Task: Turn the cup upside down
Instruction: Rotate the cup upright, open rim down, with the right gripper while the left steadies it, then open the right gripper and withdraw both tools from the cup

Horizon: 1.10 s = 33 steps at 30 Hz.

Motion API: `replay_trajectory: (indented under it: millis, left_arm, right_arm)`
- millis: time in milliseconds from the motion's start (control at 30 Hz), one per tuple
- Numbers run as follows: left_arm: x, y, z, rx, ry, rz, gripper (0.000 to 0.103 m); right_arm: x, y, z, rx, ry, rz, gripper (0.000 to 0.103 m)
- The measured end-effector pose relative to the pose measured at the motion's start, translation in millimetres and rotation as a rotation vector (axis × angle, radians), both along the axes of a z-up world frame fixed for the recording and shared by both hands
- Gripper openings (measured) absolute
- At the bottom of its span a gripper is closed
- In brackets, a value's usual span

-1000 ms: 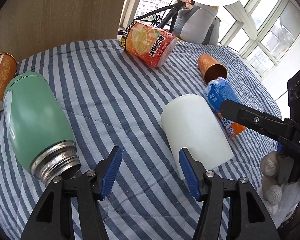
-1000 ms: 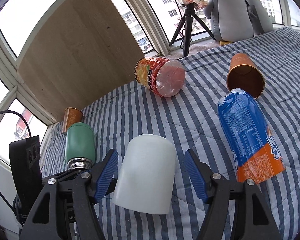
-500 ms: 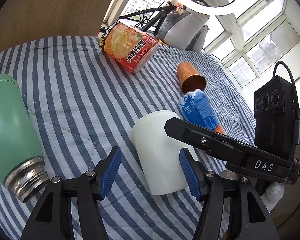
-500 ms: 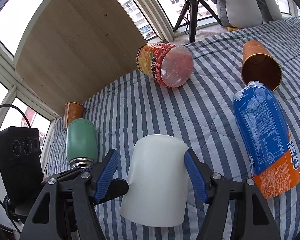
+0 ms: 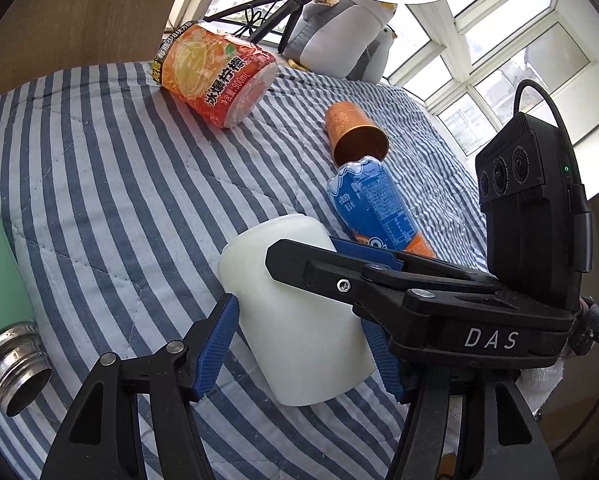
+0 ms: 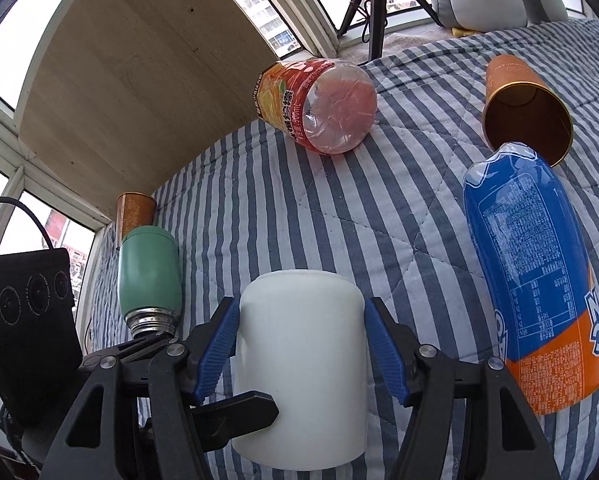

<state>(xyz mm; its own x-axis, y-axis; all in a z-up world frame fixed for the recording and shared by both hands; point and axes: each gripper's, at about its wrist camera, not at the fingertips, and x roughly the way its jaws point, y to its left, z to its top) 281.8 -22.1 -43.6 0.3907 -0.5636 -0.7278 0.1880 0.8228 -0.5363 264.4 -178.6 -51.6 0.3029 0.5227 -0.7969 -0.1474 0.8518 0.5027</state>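
The white cup (image 6: 301,376) lies on its side on the striped quilt (image 6: 399,220), closed end pointing away from both cameras, and sits right between the blue pads of the right gripper (image 6: 299,350), whose jaws press against its two flanks. The left gripper (image 5: 303,350) brackets the same cup (image 5: 295,320) from another angle: its left pad touches the cup's wall, while its right pad is partly hidden behind the right gripper's black finger (image 5: 339,276), so whether it is clamped on the cup cannot be told from either view. Just left of the cup, the green flask (image 6: 149,276) rests on its side with its open steel neck toward the cameras. To the right lies the blue-and-orange bottle (image 6: 539,280), near the cup but apart from it. Beyond that bottle's far end is a copper-coloured cup (image 6: 525,108) on its side, mouth facing the cameras. Farther back, the orange drink bottle (image 6: 319,106) lies across the quilt, and a second copper cup (image 6: 133,212) sits behind the flask, by the wooden board (image 6: 139,60).
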Motion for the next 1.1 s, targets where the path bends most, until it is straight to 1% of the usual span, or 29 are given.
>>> replay_trajectory:
  millis: [67, 200, 267, 367, 500, 567, 633, 700, 733, 833, 900, 1000, 1100]
  left_arm:
    - [-1, -2, 0, 0.000, -0.006, -0.003, 0.067]
    - [-6, -4, 2, 0.017, -0.037, -0.010, 0.067]
    - [-11, -7, 6, 0.045, -0.068, -0.015, 0.067]
    - [-21, -9, 17, 0.098, -0.137, -0.016, 0.067]
    - [-30, -6, 33, 0.143, -0.213, -0.008, 0.065]
    - [-35, -4, 37, 0.200, -0.274, 0.008, 0.062]
    - [-39, -3, 38, 0.252, -0.321, 0.009, 0.062]
    - [-44, -3, 34, 0.283, -0.358, -0.003, 0.062]
    - [-46, -2, 31, 0.286, -0.365, -0.005, 0.062]
    - [-55, 2, 29, 0.277, -0.384, -0.009, 0.062]
    - [-63, 0, 28, 0.299, -0.402, -0.023, 0.061]
    - [-79, -5, 25, 0.337, -0.427, -0.042, 0.061]
    - [-91, -5, 20, 0.344, -0.429, -0.055, 0.060]
  right_arm:
    - [-2, 2, 2, -0.019, -0.005, 0.017, 0.061]
    - [-9, -1, 7, -0.018, -0.014, 0.021, 0.060]
    - [-15, -3, 11, -0.008, -0.037, 0.019, 0.059]
    - [-22, -5, 16, 0.015, -0.065, 0.010, 0.059]
    - [-32, -5, 28, 0.037, -0.152, 0.001, 0.059]
    - [-37, -2, 33, 0.048, -0.205, -0.003, 0.059]
    - [-43, 4, 36, 0.053, -0.251, 0.011, 0.059]
    - [-49, 12, 36, 0.022, -0.298, 0.027, 0.058]
    - [-53, 16, 36, -0.001, -0.324, 0.029, 0.058]
    - [-60, 19, 31, -0.011, -0.349, 0.031, 0.059]
    - [-67, 19, 32, -0.016, -0.373, 0.039, 0.059]
    - [-83, 25, 36, -0.064, -0.415, 0.070, 0.058]
    - [-99, 29, 37, -0.092, -0.448, 0.088, 0.058]
